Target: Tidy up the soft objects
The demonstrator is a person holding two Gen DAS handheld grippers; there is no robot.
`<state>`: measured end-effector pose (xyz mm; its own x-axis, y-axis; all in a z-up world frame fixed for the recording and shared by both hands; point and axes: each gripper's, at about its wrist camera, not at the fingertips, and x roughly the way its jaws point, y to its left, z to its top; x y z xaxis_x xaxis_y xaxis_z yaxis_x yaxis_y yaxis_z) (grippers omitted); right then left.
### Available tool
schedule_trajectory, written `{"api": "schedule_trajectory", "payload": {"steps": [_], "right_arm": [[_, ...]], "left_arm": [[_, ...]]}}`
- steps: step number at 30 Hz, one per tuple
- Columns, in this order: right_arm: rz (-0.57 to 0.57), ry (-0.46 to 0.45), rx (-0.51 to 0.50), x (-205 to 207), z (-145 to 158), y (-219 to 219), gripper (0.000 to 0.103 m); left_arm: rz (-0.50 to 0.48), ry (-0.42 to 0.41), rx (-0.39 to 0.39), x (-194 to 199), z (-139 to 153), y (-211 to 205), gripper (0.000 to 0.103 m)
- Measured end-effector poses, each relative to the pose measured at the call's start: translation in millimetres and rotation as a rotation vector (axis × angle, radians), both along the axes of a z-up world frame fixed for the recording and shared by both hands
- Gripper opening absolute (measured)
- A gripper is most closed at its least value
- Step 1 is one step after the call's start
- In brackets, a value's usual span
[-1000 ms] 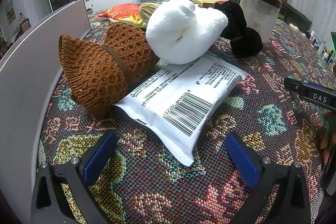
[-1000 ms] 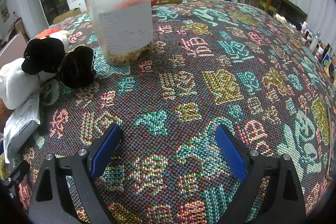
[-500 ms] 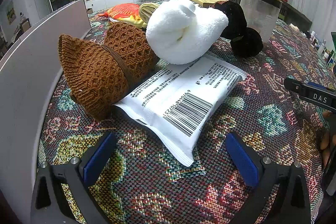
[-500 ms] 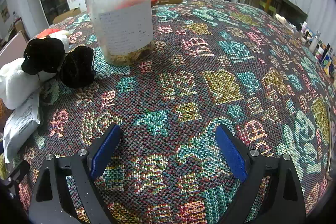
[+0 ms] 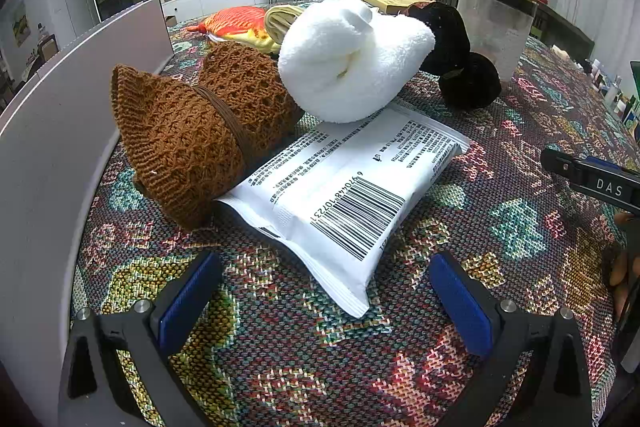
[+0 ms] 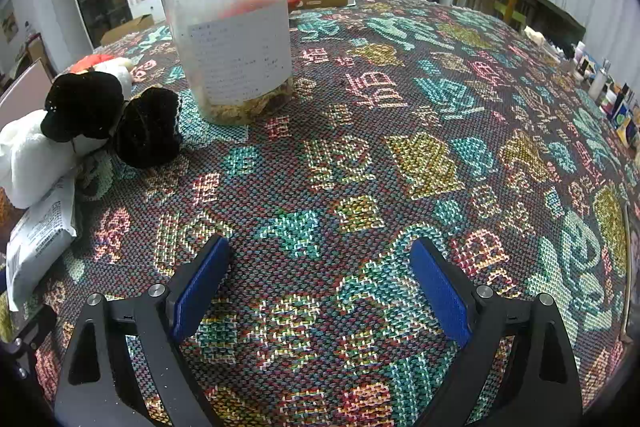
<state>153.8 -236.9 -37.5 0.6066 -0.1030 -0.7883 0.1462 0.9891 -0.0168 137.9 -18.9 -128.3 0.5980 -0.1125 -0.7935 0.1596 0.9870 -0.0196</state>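
The left tool sits low over the bench, its blue pads spread wide apart with nothing between them. Just ahead of it lies a white packet with a barcode, flat on the patterned cloth, one corner pointing toward the gap between the pads. A brown knit hat rests against the packet's left edge, tipped on its side beside a grey panel. A white plush lies on the packet's far end and leans on the hat. Behind it are two black plush pieces, touching each other, and near them a clear jar with a dark rim. Farther back lie an orange-red cushion and a folded yellowish cloth (partly hidden by the plush).

The right tool is also spread wide and holds nothing, hovering over a bare stretch of cloth. From its view the jar stands upright at upper left with some brownish bits at its bottom; the black pieces sit just left of it, then the plush and the packet at the frame's edge. At the right edge of the left view, part of the right tool's body shows, well apart from the packet.
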Motion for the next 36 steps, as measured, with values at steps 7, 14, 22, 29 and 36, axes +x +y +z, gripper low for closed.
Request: {"api": "schedule_trajectory", "payload": {"steps": [7, 14, 22, 29, 36], "right_arm": [[0.0, 0.0, 0.0, 0, 0, 0, 0.094], [0.001, 0.0, -0.001, 0, 0, 0, 0.094], [0.001, 0.0, -0.001, 0, 0, 0, 0.094], [0.002, -0.001, -0.001, 1, 0, -1, 0.094], [0.002, -0.001, -0.002, 0, 0, 0, 0.094]], "left_arm": [[0.0, 0.0, 0.0, 0, 0, 0, 0.103], [0.0, 0.0, 0.0, -1, 0, 0, 0.103], [-0.001, -0.001, 0.0, 0, 0, 0, 0.103], [-0.001, -0.003, 0.002, -3, 0, 0, 0.103], [0.031, 0.001, -0.156, -40, 8, 27, 0.103]]}}
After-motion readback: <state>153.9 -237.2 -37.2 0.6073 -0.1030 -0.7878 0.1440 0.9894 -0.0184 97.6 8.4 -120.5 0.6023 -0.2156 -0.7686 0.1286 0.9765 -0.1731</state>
